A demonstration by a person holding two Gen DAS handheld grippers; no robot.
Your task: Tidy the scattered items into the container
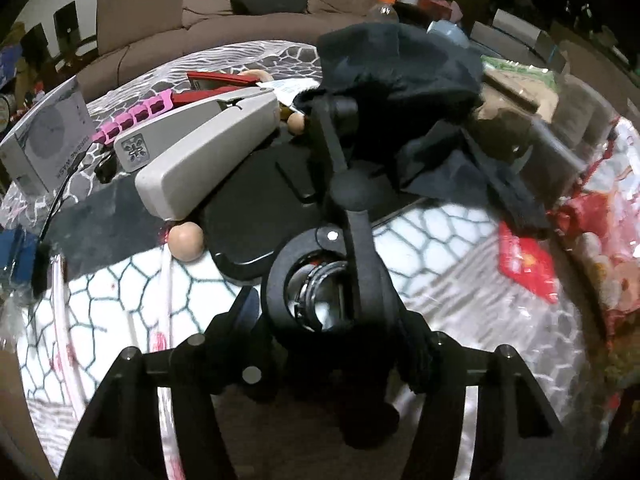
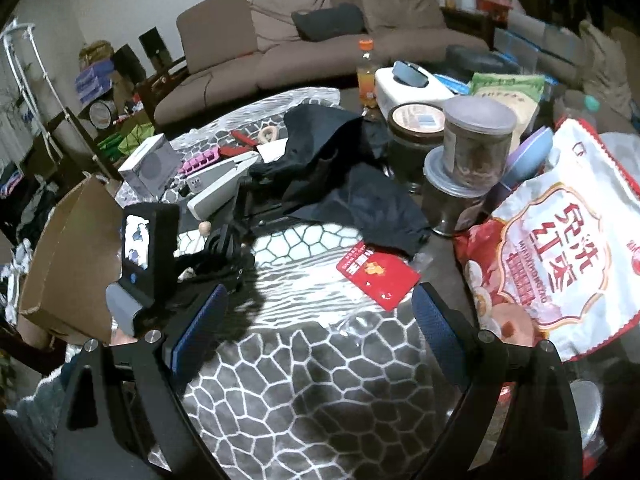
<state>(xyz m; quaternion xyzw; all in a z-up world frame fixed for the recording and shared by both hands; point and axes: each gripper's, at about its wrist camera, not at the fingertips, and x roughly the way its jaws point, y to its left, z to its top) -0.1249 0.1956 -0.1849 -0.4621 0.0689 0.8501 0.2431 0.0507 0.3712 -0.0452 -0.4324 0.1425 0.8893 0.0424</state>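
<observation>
Gripping a black phone mount [image 1: 320, 300], left claw [image 1: 324, 356]; only right view shows right claw [image 2: 320, 320] released.

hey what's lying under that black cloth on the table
The black cloth drapes over part of a black articulated mount held by the left gripper. Its lower edge overlaps the red packet. Anything else beneath is hidden.

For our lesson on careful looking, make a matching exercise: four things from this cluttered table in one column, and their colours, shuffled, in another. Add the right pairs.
Things:
1. bottle cap
2. flat packet
3. clip strip
4. cloth

Colours:
A. pink
B. black
C. orange
D. red

Pairs: 1-C, 2-D, 3-A, 4-B
</observation>
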